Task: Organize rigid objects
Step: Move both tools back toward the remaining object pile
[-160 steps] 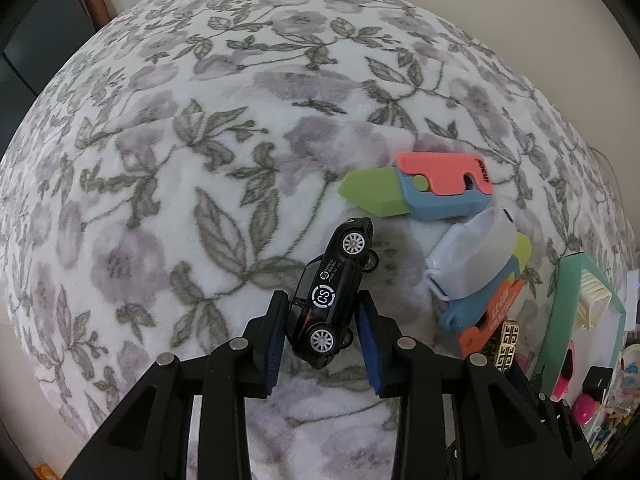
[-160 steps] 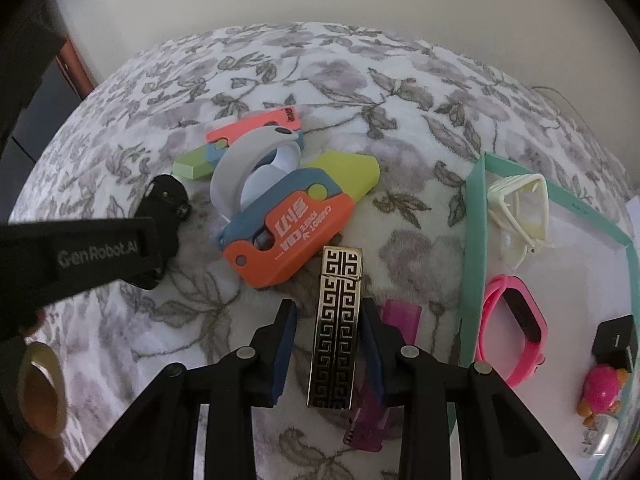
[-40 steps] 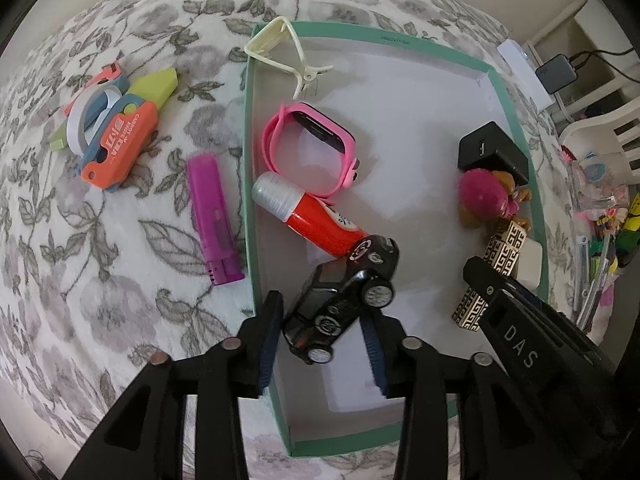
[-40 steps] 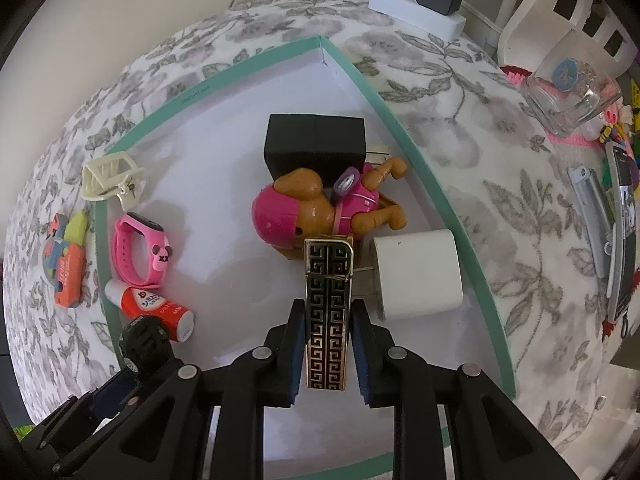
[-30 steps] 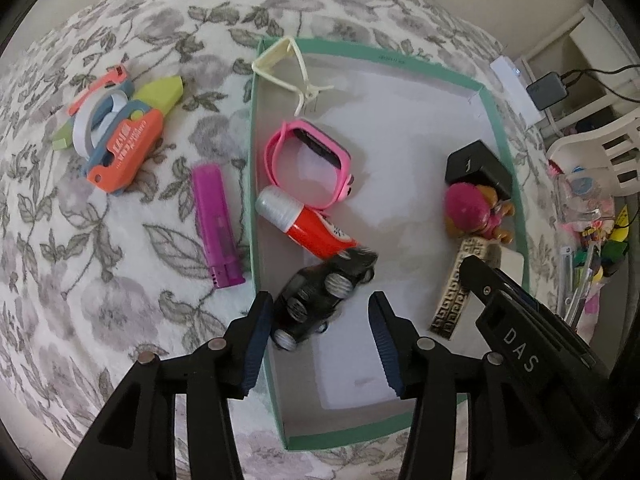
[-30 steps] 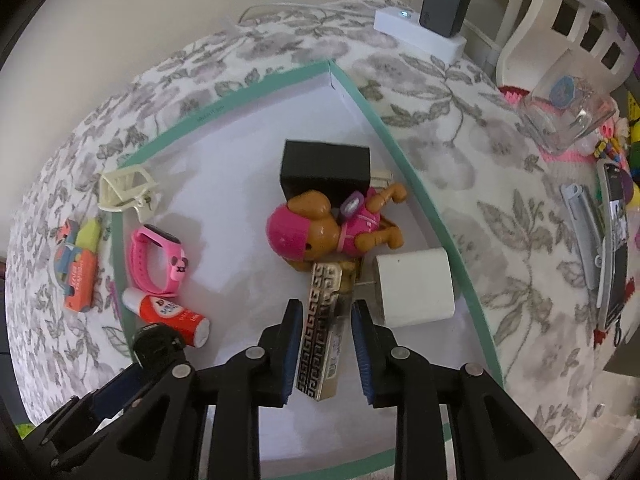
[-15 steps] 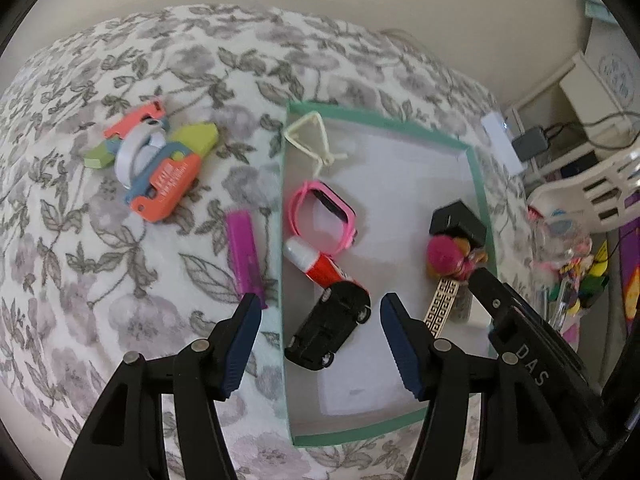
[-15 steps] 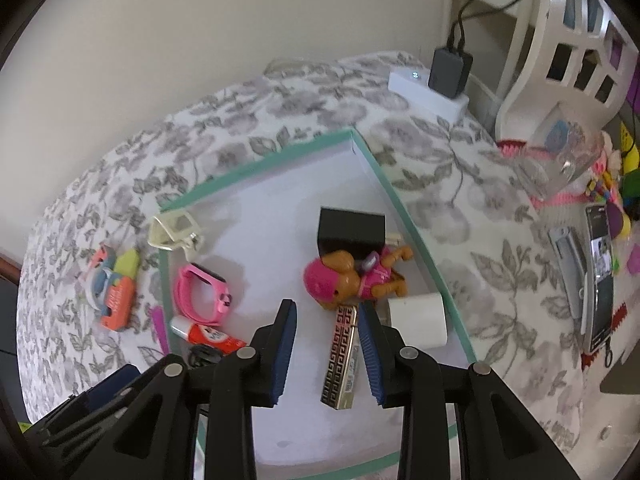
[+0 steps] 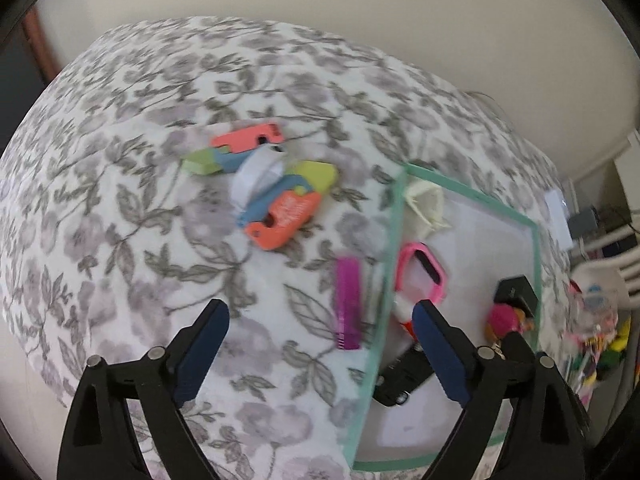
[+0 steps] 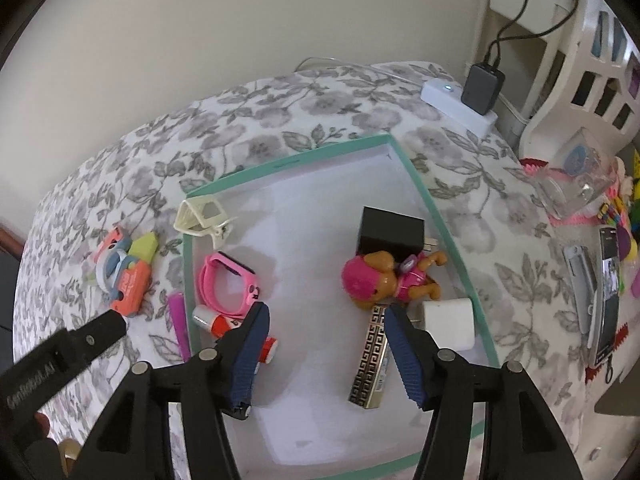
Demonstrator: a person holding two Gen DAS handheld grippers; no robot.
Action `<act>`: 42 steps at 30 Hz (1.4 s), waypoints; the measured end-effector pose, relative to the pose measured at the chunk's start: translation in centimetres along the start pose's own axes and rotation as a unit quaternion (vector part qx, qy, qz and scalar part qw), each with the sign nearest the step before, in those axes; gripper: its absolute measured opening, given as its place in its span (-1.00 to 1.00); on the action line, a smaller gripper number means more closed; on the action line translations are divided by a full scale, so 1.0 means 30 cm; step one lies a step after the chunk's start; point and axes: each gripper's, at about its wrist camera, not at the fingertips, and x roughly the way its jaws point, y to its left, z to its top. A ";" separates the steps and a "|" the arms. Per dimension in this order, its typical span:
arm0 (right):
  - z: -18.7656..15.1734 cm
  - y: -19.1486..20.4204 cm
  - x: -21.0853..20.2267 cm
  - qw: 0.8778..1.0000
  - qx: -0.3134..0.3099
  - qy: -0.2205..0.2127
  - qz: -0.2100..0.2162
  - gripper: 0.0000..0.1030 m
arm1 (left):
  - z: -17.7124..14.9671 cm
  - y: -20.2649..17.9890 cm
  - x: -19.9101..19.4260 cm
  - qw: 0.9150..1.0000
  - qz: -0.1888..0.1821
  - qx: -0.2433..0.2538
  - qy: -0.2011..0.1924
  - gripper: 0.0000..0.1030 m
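Showing only in the right wrist view, the gold-patterned flat bar (image 10: 370, 360) is lying free in the green-rimmed white tray (image 10: 452, 240) between the spreading right gripper (image 10: 326, 350); the left gripper (image 9: 320, 350) is spreading empty too.

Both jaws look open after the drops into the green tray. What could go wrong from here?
1. The purple lighter lies right against the teal-rimmed tray wall; a grab there may hit the wall or shove the tray.
2. The white tape ring sits wedged among the orange-blue-green toy cutters; picking one may drag the others.
3. The left gripper has just been opening, nothing between its jaws; the view is blurred, so aiming may be off.
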 end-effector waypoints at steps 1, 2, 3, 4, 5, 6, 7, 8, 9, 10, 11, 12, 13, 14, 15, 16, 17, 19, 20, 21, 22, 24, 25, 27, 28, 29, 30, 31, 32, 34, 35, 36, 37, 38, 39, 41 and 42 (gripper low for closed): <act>-0.002 0.004 0.003 1.000 -0.002 0.000 -0.001 0.42 | 0.003 0.011 0.003 1.000 0.003 -0.005 -0.001 0.85; -0.004 0.006 0.007 1.000 -0.004 0.001 -0.002 0.43 | 0.005 0.021 0.007 1.000 0.007 -0.009 -0.001 0.85; -0.005 0.008 0.010 1.000 -0.005 0.003 -0.002 0.47 | 0.007 0.030 0.009 1.000 0.011 -0.012 -0.002 0.85; -0.005 0.010 0.013 1.000 -0.006 0.004 -0.001 0.51 | 0.008 0.039 0.010 1.000 0.014 -0.016 -0.003 0.85; -0.006 0.013 0.014 1.000 -0.008 0.003 -0.001 0.54 | 0.009 0.047 0.013 1.000 0.018 -0.019 -0.004 0.86; -0.007 0.016 0.015 1.000 -0.010 0.001 -0.002 0.61 | 0.011 0.053 0.015 1.000 0.021 -0.021 -0.004 0.86; -0.007 0.018 0.014 1.000 -0.011 -0.001 -0.003 0.68 | 0.012 0.059 0.017 0.999 0.023 -0.023 -0.003 0.86; -0.007 0.020 0.012 1.000 -0.014 -0.004 -0.002 0.71 | 0.014 0.065 0.021 0.999 0.024 -0.026 -0.002 0.86; -0.007 0.024 0.010 1.000 -0.015 -0.007 0.000 0.73 | 0.016 0.069 0.023 0.999 0.026 -0.029 -0.002 0.86; -0.008 0.027 0.008 1.000 -0.017 -0.009 0.002 0.74 | 0.017 0.074 0.025 0.999 0.026 -0.031 -0.002 0.86; -0.008 0.031 0.006 1.000 -0.019 -0.011 0.002 0.76 | 0.019 0.081 0.026 0.999 0.028 -0.033 -0.002 0.86; -0.009 0.033 0.006 1.000 -0.020 -0.013 0.000 0.88 | 0.021 0.087 0.027 0.999 0.029 -0.035 -0.003 0.86; -0.010 0.037 0.006 1.000 -0.022 -0.014 -0.001 1.00 | 0.024 0.096 0.027 0.999 0.031 -0.038 -0.004 0.86; -0.012 0.042 0.005 1.000 -0.024 -0.017 -0.002 1.00 | 0.025 0.104 0.026 0.999 0.033 -0.042 -0.005 0.86; -0.013 0.047 0.005 0.999 -0.026 -0.020 -0.003 1.00 | 0.028 0.116 0.026 0.998 0.036 -0.046 -0.006 0.86; -0.013 0.052 0.006 0.999 -0.029 -0.021 -0.003 1.00 | 0.031 0.125 0.026 0.998 0.038 -0.050 -0.006 0.86; -0.015 0.059 0.007 0.999 -0.032 -0.022 -0.003 1.00 | 0.036 0.142 0.025 0.997 0.043 -0.057 -0.008 0.86; -0.019 0.073 0.009 0.999 -0.037 -0.023 -0.001 1.00 | 0.044 0.177 0.019 0.996 0.058 -0.070 -0.015 0.86; -0.022 0.089 0.010 0.999 -0.043 -0.023 0.004 1.00 | 0.049 0.197 0.014 0.995 0.067 -0.077 -0.021 0.86; -0.025 0.103 0.010 0.998 -0.049 -0.024 0.010 1.00 | 0.054 0.219 0.007 0.993 0.077 -0.083 -0.028 0.86; -0.029 0.120 0.010 0.998 -0.056 -0.025 0.017 1.00 | 0.060 0.236 0.002 0.992 0.086 -0.090 -0.034 0.86; -0.038 0.163 0.013 0.997 -0.072 -0.026 0.034 1.00 | 0.067 0.271 -0.009 0.989 0.100 -0.100 -0.045 0.86; -0.044 0.183 0.016 0.996 -0.078 -0.025 0.042 1.00 | 0.070 0.289 -0.013 0.988 0.106 -0.103 -0.049 0.86; -0.055 0.224 0.025 0.994 -0.090 -0.022 0.062 1.00 | 0.072 0.327 -0.015 0.985 0.120 -0.110 -0.055 0.86; -0.058 0.239 0.029 0.993 -0.094 -0.020 0.069 1.00 | 0.072 0.342 -0.014 0.984 0.124 -0.113 -0.054 0.86; -0.060 0.260 0.032 0.992 -0.098 -0.018 0.079 1.00 | 0.070 0.363 -0.010 0.983 0.128 -0.118 -0.052 0.86; -0.061 0.276 0.035 0.991 -0.102 -0.017 0.089 1.00 | 0.069 0.375 -0.005 0.983 0.128 -0.122 -0.050 0.86; -0.061 0.286 0.037 0.990 -0.103 -0.017 0.094 1.00 | 0.067 0.393 0.002 0.983 0.125 -0.130 -0.045 0.86; -0.059 0.302 0.039 0.989 -0.106 -0.016 0.102 1.00 | 0.066 0.407 0.008 0.983 0.121 -0.134 -0.041 0.86; -0.054 0.326 0.045 0.987 -0.110 -0.016 0.114 0.99 | 0.060 0.430 0.016 0.982 0.117 -0.143 -0.036 0.86; -0.053 0.335 0.050 0.987 -0.112 -0.016 0.118 0.98 | 0.060 0.436 0.020 0.982 0.115 -0.147 -0.034 0.86; -0.051 0.345 0.055 0.986 -0.116 -0.015 0.120 0.93 | 0.059 0.441 0.022 0.982 0.114 -0.148 -0.033 0.86; -0.050 0.357 0.061 0.985 -0.121 -0.014 0.121 0.89 | 0.059 0.448 0.026 0.982 0.111 -0.149 -0.032 0.86; -0.048 0.367 0.067 0.985 -0.125 -0.013 0.120 0.89 | 0.060 0.454 0.029 0.982 0.109 -0.150 -0.030 0.86; -0.048 0.379 0.073 0.984 -0.130 -0.013 0.119 0.89 | 0.060 0.457 0.032 0.982 0.109 -0.151 -0.029 0.86; -0.049 0.402 0.087 0.983 -0.141 -0.012 0.117 0.88 | 0.061 0.466 0.038 0.982 0.105 -0.153 -0.027 0.86; -0.049 0.410 0.093 0.982 -0.145 -0.011 0.117 0.85 | 0.062 0.467 0.040 0.982 0.105 -0.154 -0.027 0.86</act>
